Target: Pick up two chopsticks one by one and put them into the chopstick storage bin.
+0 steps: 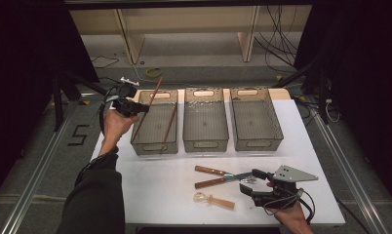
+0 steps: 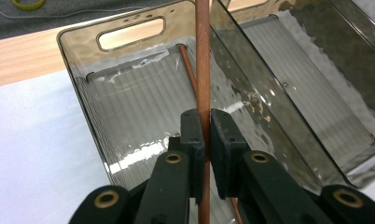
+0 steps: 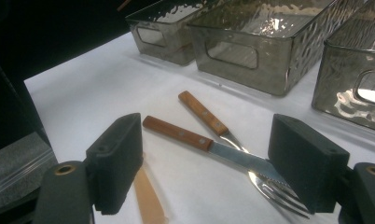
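- Left hand-held gripper (image 1: 135, 106) hovered over the near-left corner of the left bin (image 1: 138, 141), its jaws clamped tight on a brown chopstick (image 1: 152, 97); in the left gripper view the jaws (image 2: 207, 135) pinched that chopstick (image 2: 203, 60) partway along its length, the stick running straight up between them.
- That held chopstick stood tilted above the left bin, its upper end leaning away over the far rim.
- A second chopstick (image 1: 170, 123) already lay inside the left bin, slanted along its right side; the left gripper view caught it (image 2: 187, 70) against the bin's floor.
- Next across, the middle bin (image 1: 186, 131) and the right bin (image 1: 277, 129) sat side by side on the white desk (image 1: 150, 195).
- On the desk in front of the bins lay a wooden-handled knife (image 1: 211, 183) and a wooden-handled fork (image 1: 208, 170), crossing at their metal ends, with a small clear spoon (image 1: 214, 200) just nearer.
- Right hand-held gripper (image 1: 250, 182) rested low at the cutlery, jaws wide apart; in the right gripper view the knife (image 3: 181, 134) and the fork (image 3: 202, 112) sat between the spread jaws (image 3: 213, 172), nothing gripped.
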Demonstrator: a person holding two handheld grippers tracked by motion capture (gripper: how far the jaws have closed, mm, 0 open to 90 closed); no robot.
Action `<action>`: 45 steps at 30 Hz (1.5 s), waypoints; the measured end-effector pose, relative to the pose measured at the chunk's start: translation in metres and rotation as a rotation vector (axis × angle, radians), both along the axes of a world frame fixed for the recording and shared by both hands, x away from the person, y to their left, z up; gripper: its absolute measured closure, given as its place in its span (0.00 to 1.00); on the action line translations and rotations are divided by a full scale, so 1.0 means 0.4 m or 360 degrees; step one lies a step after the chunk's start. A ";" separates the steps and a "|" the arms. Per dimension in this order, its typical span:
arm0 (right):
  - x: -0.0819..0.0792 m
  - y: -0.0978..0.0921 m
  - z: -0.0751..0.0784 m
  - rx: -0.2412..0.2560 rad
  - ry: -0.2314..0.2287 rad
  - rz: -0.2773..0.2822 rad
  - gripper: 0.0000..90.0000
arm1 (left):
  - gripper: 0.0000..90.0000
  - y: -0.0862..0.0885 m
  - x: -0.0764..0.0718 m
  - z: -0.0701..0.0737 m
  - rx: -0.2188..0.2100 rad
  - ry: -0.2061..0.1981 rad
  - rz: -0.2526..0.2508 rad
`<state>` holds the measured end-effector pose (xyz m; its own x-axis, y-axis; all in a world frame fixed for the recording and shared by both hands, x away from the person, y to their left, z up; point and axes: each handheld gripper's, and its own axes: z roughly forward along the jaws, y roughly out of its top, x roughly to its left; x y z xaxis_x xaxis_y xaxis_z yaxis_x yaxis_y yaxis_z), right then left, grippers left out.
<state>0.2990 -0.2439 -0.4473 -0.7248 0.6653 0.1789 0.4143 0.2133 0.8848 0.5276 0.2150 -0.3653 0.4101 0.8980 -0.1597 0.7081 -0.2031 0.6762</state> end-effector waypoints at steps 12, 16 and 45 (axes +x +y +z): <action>0.000 -0.001 0.000 0.0001 0.0000 0.0004 0.30 | 0.93 0.008 0.035 -0.023 -0.0031 0.0015 0.0049; 0.000 0.000 0.000 0.0002 -0.0001 0.0004 0.30 | 0.93 0.006 0.037 -0.037 -0.0031 0.0009 0.0058; 0.000 0.001 -0.001 0.0003 0.0003 0.0004 0.30 | 0.70 0.010 0.042 -0.080 -0.0161 0.0061 0.0064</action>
